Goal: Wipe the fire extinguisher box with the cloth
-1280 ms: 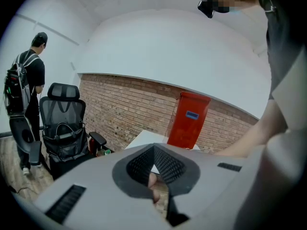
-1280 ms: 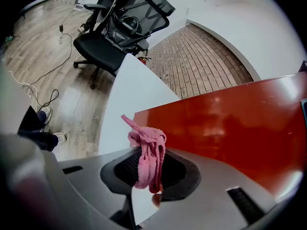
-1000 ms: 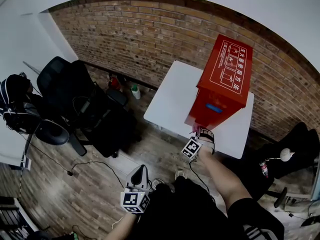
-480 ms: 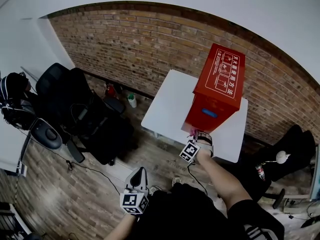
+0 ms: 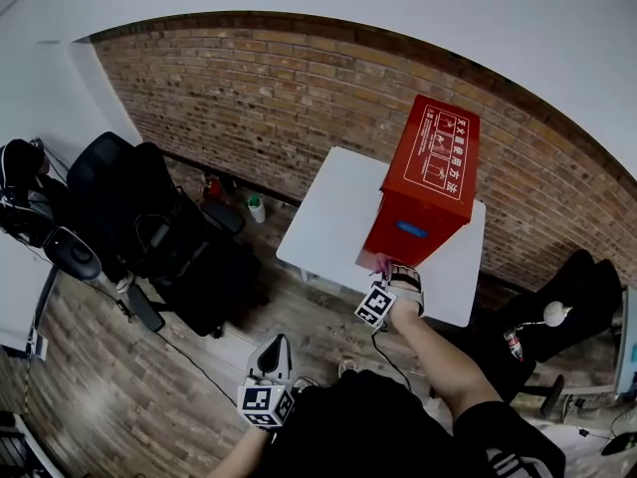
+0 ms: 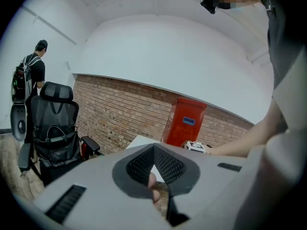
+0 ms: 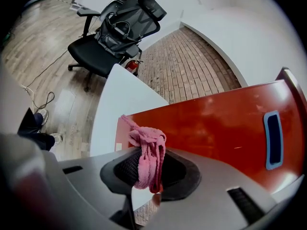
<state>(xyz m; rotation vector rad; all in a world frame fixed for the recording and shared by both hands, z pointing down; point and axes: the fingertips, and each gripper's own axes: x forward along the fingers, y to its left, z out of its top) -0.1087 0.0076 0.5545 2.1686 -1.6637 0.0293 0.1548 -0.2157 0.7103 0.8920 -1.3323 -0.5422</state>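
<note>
Pink cloth (image 7: 146, 150), red fire extinguisher box (image 5: 428, 167), white table (image 5: 333, 217), brown brick wall (image 5: 249, 98).

Your head camera looks steeply down from high above on the white table (image 5: 333, 212), the red fire extinguisher box (image 5: 423, 182) and both grippers, the left gripper (image 5: 277, 347) lowest, the right gripper (image 5: 386, 270) at the box's foot. The left gripper view faces across the room from farther back, the box small before the brick wall (image 6: 120, 114); the right gripper view sits close against the box's red side. All three share box, table, wall and black office chair (image 5: 149, 207).
</note>
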